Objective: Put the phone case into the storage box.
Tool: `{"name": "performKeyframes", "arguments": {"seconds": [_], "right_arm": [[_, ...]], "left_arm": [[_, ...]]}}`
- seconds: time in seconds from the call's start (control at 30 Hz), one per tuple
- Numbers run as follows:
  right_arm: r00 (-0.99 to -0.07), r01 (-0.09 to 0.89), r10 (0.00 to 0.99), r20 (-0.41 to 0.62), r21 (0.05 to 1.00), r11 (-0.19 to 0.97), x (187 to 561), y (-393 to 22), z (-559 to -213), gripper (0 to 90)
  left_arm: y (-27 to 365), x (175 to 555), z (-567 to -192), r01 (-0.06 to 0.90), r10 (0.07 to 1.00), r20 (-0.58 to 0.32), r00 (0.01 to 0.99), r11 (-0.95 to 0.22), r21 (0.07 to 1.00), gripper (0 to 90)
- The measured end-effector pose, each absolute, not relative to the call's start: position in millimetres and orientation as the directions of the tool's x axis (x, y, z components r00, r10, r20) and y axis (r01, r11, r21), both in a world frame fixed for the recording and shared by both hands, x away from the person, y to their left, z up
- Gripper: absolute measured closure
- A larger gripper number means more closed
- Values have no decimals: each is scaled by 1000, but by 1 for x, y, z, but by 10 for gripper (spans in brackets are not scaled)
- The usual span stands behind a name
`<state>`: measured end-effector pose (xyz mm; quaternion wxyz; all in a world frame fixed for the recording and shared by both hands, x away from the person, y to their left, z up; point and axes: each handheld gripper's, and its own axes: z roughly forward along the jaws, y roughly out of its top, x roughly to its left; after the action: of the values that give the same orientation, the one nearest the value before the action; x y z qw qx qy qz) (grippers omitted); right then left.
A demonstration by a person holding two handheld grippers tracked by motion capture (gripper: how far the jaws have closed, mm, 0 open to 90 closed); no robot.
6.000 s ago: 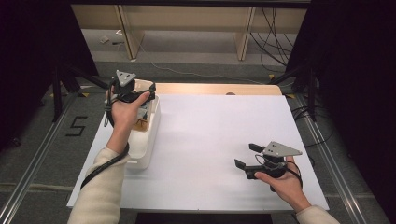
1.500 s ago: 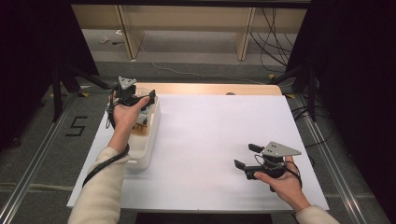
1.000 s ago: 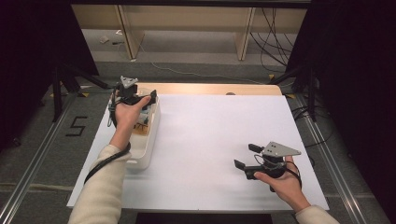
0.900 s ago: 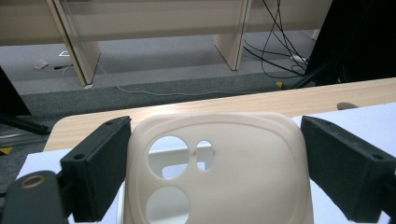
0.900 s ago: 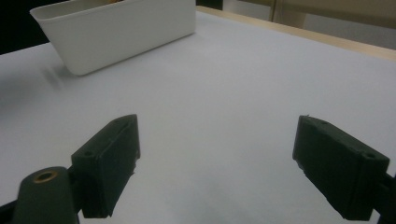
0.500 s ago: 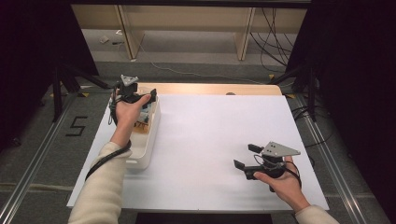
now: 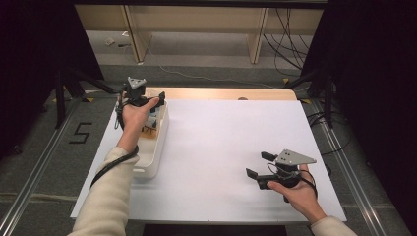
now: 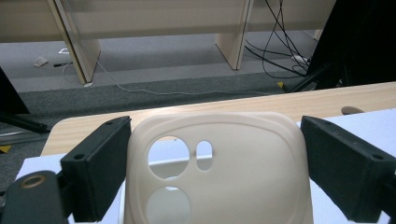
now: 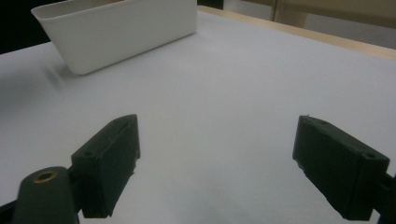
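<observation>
In the left gripper view, a cream silicone phone case with camera cut-outs stands upright between the jaws, and both black pads press its sides. My left gripper is shut on it. In the high view the left gripper hangs over the far end of a white bin at the table's left. My right gripper rests low at the front right of the white table sheet. In its own view the right gripper is open, with bare sheet between its jaws.
The white bin holds a few small items under the left hand. A wooden table edge runs along the far side. Beyond it are floor, cables and shelf legs. Dark frame rails flank the table.
Since six seconds ago the left hand has shifted slightly toward the bin's far end and turned a little. It has barely moved in the last second. The right gripper stays put.
</observation>
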<state>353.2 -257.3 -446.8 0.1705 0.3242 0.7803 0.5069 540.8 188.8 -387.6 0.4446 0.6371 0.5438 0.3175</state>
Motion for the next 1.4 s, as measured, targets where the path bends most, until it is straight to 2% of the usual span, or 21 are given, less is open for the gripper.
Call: {"name": "performKeyframes", "arguments": {"seconds": [1.4], "right_arm": [[-733,335,677,67,902,273,354,-257,-448,158]], "left_arm": [[187,566,-385,422,977,-73,202,-20,907,112]]}}
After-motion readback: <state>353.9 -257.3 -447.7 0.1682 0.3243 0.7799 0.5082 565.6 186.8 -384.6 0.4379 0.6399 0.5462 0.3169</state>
